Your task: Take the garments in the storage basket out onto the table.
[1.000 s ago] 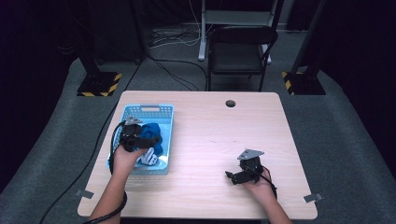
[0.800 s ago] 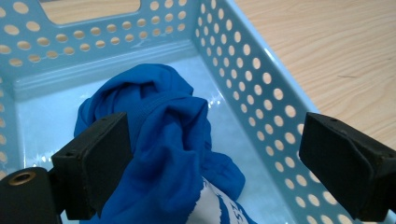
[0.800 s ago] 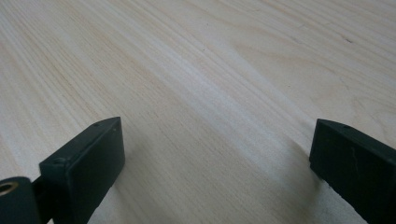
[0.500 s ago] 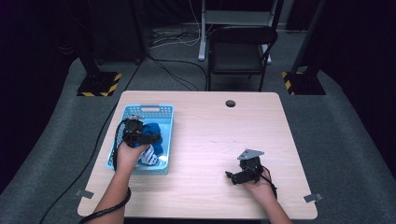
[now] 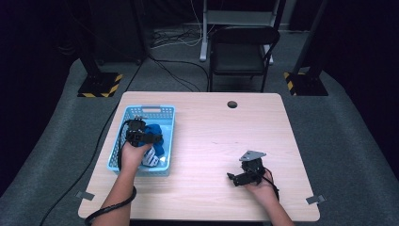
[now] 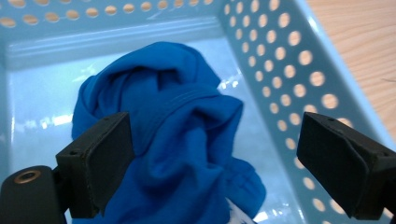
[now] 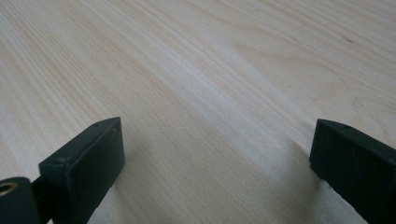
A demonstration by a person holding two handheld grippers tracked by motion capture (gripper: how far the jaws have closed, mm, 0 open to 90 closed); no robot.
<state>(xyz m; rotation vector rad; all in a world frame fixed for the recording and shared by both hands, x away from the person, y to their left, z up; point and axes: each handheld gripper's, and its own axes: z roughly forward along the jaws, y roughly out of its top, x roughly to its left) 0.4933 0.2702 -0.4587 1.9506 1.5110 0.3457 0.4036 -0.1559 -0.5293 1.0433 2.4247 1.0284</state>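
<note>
A light blue perforated basket [image 5: 150,109] stands on the left part of the wooden table [image 5: 211,122]. A crumpled blue cloth [image 5: 157,136] lies in it, with a white patterned piece [image 5: 149,157] beside it. My left gripper [image 5: 149,138] is inside the basket, just over the cloth. In the left gripper view its jaws [image 6: 215,158] stand wide open around the blue cloth [image 6: 177,116]; the right jaw is clear of it and nothing is pinched. My right gripper [image 5: 233,178] rests low near the table's front right, open [image 7: 215,168] over bare wood [image 7: 210,70].
The basket wall [image 6: 280,70] runs close along the right jaw of the left gripper. A round cable hole [image 5: 232,104] sits at the table's far edge. A black chair [image 5: 242,52] stands behind the table.
My left gripper has moved a little further into the basket and lower, toward the blue cloth. The right gripper has stayed where it was.
</note>
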